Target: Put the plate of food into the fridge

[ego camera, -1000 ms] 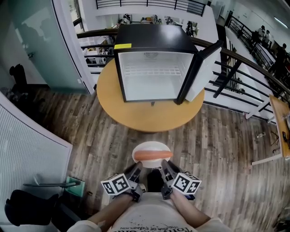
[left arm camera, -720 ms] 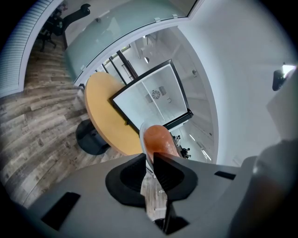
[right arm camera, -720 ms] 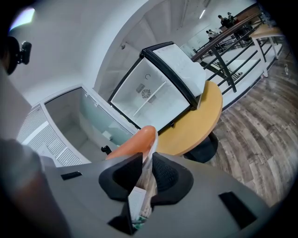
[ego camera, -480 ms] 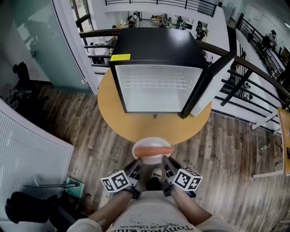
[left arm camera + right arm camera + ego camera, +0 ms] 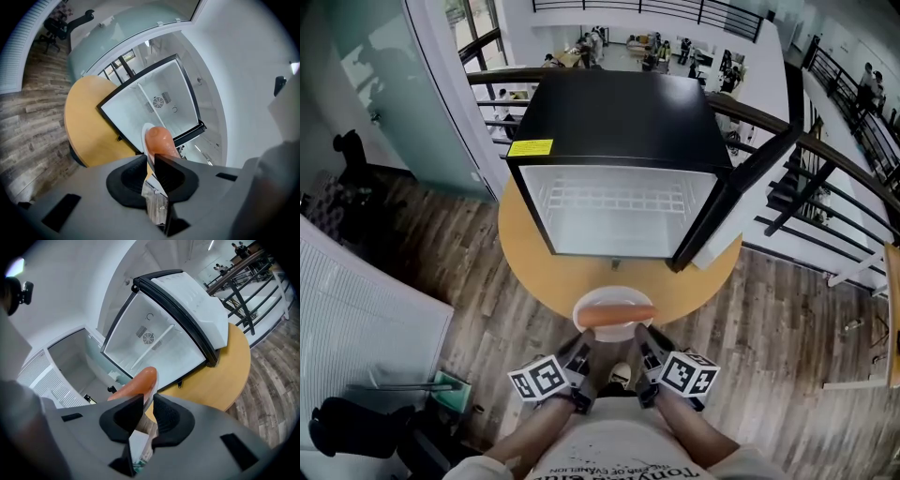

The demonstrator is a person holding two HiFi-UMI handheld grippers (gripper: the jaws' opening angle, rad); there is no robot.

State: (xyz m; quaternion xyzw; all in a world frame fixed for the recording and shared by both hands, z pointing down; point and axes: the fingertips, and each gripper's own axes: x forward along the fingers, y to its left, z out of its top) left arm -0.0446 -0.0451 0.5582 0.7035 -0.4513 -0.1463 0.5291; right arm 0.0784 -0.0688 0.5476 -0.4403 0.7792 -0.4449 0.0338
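Note:
A white plate [image 5: 613, 328] with an orange sausage [image 5: 615, 314] on it hangs in the air over the near edge of the round table. My left gripper [image 5: 585, 341] is shut on its left rim and my right gripper [image 5: 643, 337] on its right rim. In the left gripper view the plate [image 5: 145, 138] and sausage [image 5: 158, 140] rise edge-on from between the jaws of the left gripper [image 5: 150, 161]. The right gripper view shows the sausage [image 5: 136, 384] and plate rim [image 5: 154, 387] gripped by the right gripper [image 5: 149, 403]. The small black fridge [image 5: 619, 122] stands open ahead, its white inside [image 5: 617, 208] bare.
The fridge door [image 5: 741, 192] swings out to the right. The round wooden table [image 5: 534, 272] carries the fridge. A black railing [image 5: 825, 169] runs behind and right. A white slatted panel [image 5: 356, 319] stands at the left, over plank floor [image 5: 769, 347].
The fridge and table have come closer and larger in the head view; the plate now reaches over the table's near edge. Both grippers hold the plate as before.

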